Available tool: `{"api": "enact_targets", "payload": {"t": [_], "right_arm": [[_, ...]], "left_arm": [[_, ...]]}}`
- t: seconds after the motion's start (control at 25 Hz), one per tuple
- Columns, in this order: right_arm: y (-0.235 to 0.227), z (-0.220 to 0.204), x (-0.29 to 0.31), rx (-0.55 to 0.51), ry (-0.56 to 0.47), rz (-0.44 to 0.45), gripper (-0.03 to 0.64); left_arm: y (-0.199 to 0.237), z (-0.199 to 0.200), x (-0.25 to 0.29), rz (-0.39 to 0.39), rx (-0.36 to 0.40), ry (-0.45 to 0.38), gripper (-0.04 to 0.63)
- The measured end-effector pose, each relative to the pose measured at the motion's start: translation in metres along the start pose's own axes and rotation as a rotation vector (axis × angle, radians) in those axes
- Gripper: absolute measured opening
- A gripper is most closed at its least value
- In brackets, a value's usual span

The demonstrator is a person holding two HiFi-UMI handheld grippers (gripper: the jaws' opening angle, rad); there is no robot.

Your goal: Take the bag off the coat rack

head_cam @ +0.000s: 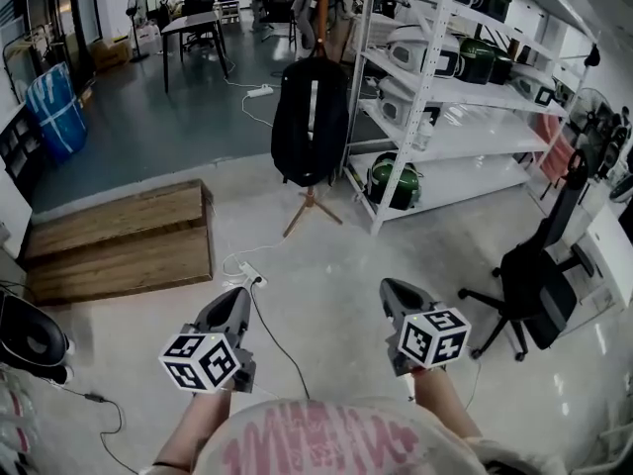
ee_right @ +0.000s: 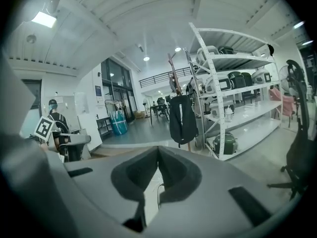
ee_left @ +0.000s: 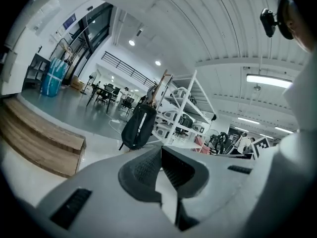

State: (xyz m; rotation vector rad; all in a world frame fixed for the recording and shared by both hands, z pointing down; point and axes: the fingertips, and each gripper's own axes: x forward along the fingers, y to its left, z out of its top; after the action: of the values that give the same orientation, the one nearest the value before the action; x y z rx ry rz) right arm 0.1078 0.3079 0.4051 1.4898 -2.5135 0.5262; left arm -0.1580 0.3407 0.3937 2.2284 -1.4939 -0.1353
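Observation:
A black backpack (head_cam: 311, 120) with a pale vertical stripe hangs from a wooden coat rack (head_cam: 322, 8) that stands on splayed legs beside the white shelving. The same backpack (ee_left: 138, 127) is small and far off in the left gripper view, and the backpack (ee_right: 182, 119) hangs ahead in the right gripper view. My left gripper (head_cam: 241, 298) is low at the left, shut and empty. My right gripper (head_cam: 391, 290) is level with it at the right, also shut on nothing. Both are well short of the bag, with bare floor between.
White shelving (head_cam: 435, 77) loaded with appliances stands right of the rack. A black office chair (head_cam: 534, 275) sits at the right. A low wooden platform (head_cam: 124, 240) lies at the left. A cable and power strip (head_cam: 247, 273) run across the floor near my left gripper.

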Motion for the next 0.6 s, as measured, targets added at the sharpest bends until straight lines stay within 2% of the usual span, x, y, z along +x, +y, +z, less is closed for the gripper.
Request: {"api": "enact_targets", "payload": {"t": [0.24,0.6], "right_arm": [[0.019,-0.004,0.041,-0.007,0.009,0.013,0.006],[0.008,-0.020,0.056,0.004,0.057,-0.014,0.006]], "left_arm": [[0.043,0.005,0.005,0.015,-0.017,0.002,0.005],[0.060,-0.004,0.016,0.013,-0.051,0.022,0.005]]}}
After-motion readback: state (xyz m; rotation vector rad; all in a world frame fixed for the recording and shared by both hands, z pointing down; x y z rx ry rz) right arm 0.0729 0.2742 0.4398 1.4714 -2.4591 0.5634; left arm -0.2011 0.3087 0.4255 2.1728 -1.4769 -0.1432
